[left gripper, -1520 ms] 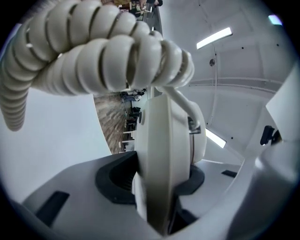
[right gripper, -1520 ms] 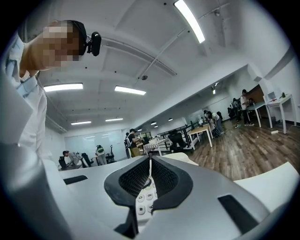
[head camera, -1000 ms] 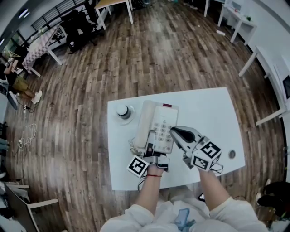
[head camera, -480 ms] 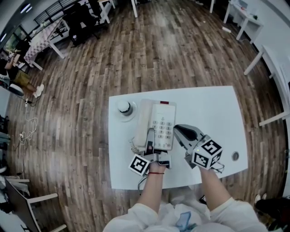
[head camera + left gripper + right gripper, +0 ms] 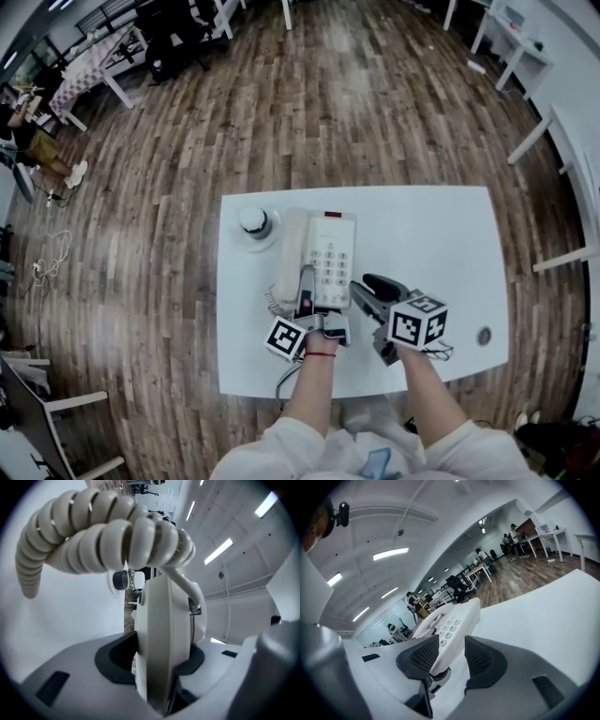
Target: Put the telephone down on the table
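Gripping with the left gripper (image 5: 159, 667): jaws set partway closed on the near edge of the phone (image 5: 164, 620), both pads pressing on the cream shell, gripper lying rolled onto its side. Hanging in a loop across the top of the left gripper view, just in front of the camera: the coiled cord (image 5: 108, 536).

Opening at the right gripper (image 5: 452, 656): jaws having just been opening, now standing wide apart. Straddling the near right corner of the phone (image 5: 450, 620) with the two dark meshed pads (image 5: 423, 657); gap showing at the right pad, left pad lying close alongside the shell, no squeeze visible. Pointing slightly down toward the table (image 5: 543, 616).

In the head view: holding the left gripper (image 5: 307, 298) at the near edge of the phone (image 5: 323, 255), with the right gripper (image 5: 368, 291) just beside it at the near right corner.

Lying left of the middle of the table (image 5: 431, 234): the phone, running lengthwise from the near edge toward the far edge, keypad facing up, handset (image 5: 289, 251) sitting along its left side, cord (image 5: 274, 302) bunching at its near left corner. Not determinable whether the base is resting fully on the surface.

Standing near the far left corner, apart from the phone: a round knob-like item (image 5: 255, 225) on a white disc. Sitting near the near right corner: a small grey disc (image 5: 484, 335). Showing all around the table: plank floor (image 5: 281, 112).
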Demonstrator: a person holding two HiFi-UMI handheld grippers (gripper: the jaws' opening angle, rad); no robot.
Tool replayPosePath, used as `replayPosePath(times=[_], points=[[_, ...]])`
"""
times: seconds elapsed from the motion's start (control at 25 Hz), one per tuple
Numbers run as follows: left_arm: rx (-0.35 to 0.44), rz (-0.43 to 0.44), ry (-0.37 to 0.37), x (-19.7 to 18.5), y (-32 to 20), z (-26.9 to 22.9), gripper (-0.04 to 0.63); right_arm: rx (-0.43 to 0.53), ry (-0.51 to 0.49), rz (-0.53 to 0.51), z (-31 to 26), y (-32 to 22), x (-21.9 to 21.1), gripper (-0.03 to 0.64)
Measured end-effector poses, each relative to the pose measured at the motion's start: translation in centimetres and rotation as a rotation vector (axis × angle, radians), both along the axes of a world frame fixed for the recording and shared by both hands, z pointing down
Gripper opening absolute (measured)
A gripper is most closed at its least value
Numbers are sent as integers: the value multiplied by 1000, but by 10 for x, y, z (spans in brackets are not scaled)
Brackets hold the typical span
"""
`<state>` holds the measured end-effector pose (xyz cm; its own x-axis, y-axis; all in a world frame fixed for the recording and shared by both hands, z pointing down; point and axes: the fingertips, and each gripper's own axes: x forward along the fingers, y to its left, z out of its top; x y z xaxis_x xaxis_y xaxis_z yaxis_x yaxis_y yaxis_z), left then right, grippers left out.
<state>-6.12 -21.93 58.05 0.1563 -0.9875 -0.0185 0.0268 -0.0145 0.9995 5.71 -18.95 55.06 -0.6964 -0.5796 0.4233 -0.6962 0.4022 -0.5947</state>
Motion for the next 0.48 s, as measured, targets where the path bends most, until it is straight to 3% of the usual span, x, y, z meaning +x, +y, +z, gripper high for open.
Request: replayPosePath(times=[0.16, 0.48], points=[[-36, -15, 5, 4, -2, 18, 170, -60, 16, 7, 21, 0, 2, 173], [-50, -34, 1, 12, -17, 36, 170, -73, 29, 7, 38, -10, 9, 173]])
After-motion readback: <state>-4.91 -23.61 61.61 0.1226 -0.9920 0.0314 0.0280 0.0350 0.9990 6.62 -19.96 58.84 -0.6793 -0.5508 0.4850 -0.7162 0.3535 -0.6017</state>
